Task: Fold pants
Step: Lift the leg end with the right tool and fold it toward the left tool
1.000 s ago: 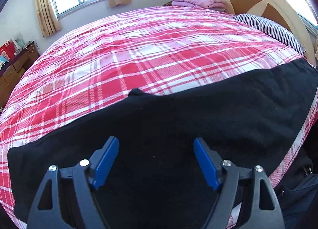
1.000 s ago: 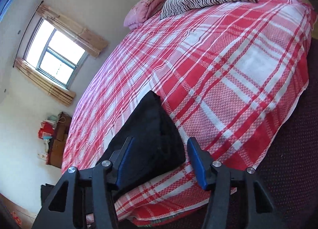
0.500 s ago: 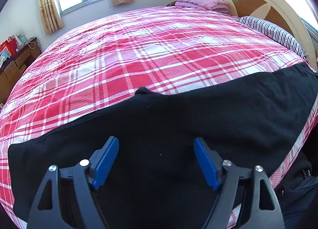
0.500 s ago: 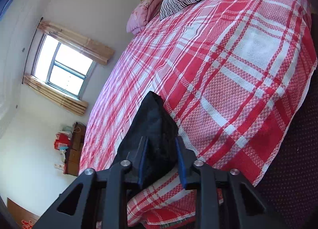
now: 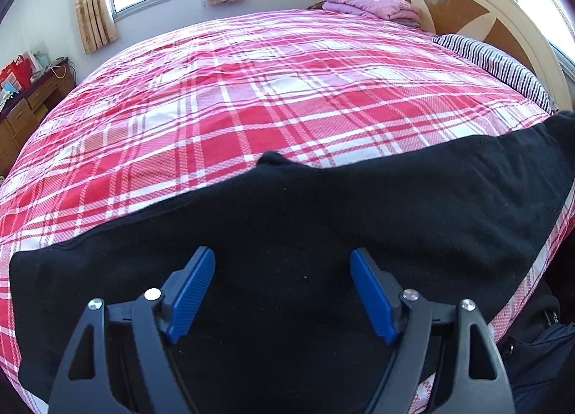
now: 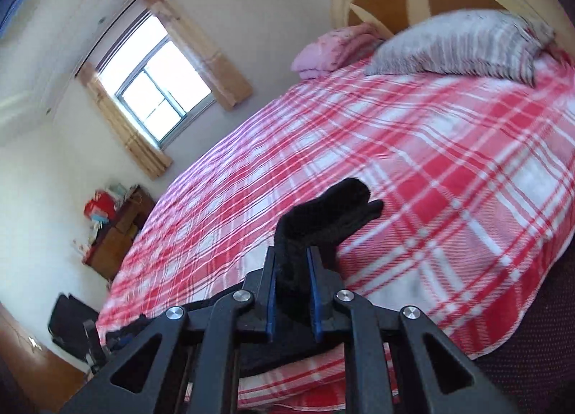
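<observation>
In the left wrist view, the left gripper (image 5: 282, 288) hangs with its jaws spread wide over the black pants (image 5: 323, 234), which lie across the red plaid bedspread (image 5: 269, 97) from nine o'clock to three o'clock. In the right wrist view, the right gripper (image 6: 291, 270) is closing its blue pads (image 6: 315, 291) on a bunched end of the pants (image 6: 323, 212), which sticks out toward one o'clock.
</observation>
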### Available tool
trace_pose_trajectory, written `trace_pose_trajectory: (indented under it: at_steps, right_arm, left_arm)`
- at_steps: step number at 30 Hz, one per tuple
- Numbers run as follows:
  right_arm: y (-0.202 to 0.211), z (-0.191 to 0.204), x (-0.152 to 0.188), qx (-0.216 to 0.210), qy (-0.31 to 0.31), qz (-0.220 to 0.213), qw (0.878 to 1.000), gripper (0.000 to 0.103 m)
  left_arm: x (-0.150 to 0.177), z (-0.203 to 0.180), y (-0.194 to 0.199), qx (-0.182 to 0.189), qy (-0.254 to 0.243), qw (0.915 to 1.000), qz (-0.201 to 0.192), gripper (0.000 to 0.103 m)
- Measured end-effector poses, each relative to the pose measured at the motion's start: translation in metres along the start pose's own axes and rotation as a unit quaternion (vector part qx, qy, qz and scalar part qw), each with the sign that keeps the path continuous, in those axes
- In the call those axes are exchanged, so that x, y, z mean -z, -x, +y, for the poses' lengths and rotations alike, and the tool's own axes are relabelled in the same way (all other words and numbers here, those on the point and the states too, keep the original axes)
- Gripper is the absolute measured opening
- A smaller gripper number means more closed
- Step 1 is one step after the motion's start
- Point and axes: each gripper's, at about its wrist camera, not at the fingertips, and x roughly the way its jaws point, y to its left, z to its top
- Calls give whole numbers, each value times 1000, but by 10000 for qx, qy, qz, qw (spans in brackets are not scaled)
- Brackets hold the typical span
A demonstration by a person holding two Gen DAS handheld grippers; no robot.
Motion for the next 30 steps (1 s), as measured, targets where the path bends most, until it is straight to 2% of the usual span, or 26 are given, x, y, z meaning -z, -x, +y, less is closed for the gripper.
trace_pose_trajectory:
  at_steps: [7, 15, 23, 30]
  right_arm:
    - [-23, 69, 18, -257, 826, 341, 9957, 15]
    - [-51, 132, 39, -728, 1394, 713, 9850, 15]
    - [-93, 195, 60, -1141, 1919, 1065, 9689, 15]
    - [-138, 239, 97, -1382, 2269, 1513, 9521, 15]
  left_arm:
    - [-1, 5, 5, 6, -9, 10000, -40, 80]
    - [-5, 8, 11, 33, 47, 9999, -112, 80]
    - [-6, 3, 12, 95, -24, 9999, -120, 80]
    - [-7, -3, 16, 280, 15, 9995, -151, 80]
